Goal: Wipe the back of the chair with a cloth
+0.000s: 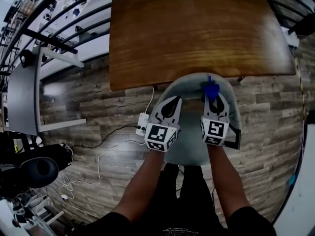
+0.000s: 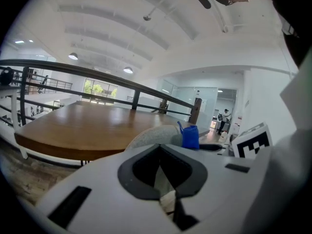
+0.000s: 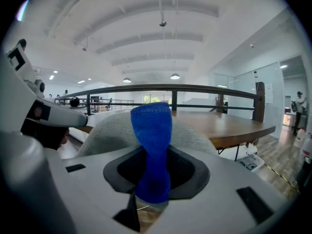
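Note:
The chair's grey padded back (image 1: 183, 81) curves just below the edge of the wooden table (image 1: 197, 33), directly under both grippers. My right gripper (image 1: 215, 98) is shut on a blue cloth (image 1: 211, 90), which sticks up from its jaws over the top of the chair back on the right. In the right gripper view the blue cloth (image 3: 152, 126) stands upright in front of the grey chair back (image 3: 112, 130). My left gripper (image 1: 175, 101) is shut with nothing in it and hovers over the left part of the back. The left gripper view shows the chair back (image 2: 151, 136) and the blue cloth (image 2: 190, 136) beyond it.
A white power strip (image 1: 142, 123) with cables lies on the wood floor left of the chair. A dark railing (image 1: 59, 14) runs along the far left, with a grey desk (image 1: 22, 97) and a black office chair (image 1: 37, 171) beside it. A person (image 2: 225, 118) stands far off.

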`<state>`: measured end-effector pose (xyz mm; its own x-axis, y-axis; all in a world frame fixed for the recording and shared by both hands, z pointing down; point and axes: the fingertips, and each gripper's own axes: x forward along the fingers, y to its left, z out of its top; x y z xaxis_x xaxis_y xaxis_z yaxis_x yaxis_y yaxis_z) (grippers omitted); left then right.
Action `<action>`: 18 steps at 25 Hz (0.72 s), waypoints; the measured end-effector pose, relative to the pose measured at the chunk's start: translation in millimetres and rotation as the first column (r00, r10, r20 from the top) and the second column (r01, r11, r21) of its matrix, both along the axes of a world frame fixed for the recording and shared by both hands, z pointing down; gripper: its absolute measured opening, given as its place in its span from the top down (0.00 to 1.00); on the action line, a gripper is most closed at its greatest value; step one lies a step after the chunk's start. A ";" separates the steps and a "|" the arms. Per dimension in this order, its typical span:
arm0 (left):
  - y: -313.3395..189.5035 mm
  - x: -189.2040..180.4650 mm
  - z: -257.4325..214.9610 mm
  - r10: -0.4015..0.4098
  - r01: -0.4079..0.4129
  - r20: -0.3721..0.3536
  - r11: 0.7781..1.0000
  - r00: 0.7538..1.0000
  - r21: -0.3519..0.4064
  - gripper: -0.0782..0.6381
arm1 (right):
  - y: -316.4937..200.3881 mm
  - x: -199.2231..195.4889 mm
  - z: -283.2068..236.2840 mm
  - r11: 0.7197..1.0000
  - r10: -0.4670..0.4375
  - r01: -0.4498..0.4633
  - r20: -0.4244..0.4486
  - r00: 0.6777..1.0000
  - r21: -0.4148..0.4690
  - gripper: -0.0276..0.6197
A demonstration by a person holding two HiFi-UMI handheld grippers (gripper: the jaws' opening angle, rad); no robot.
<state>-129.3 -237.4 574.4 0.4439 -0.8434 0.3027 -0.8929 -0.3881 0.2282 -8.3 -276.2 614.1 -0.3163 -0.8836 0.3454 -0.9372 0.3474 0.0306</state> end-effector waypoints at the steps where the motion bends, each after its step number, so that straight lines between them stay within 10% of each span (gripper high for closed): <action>1: 1.3 -6.1 1.4 -0.016 0.016 -0.004 1.000 1.000 -0.005 0.88 | 3.4 -10.7 4.0 1.000 -0.024 0.024 -0.006 1.000 -0.010 0.78; 18: 44.4 -102.4 48.1 -0.199 0.199 0.009 0.976 0.980 -0.084 0.88 | 55.1 -161.0 47.0 0.925 -0.371 0.372 0.018 0.928 -0.084 0.78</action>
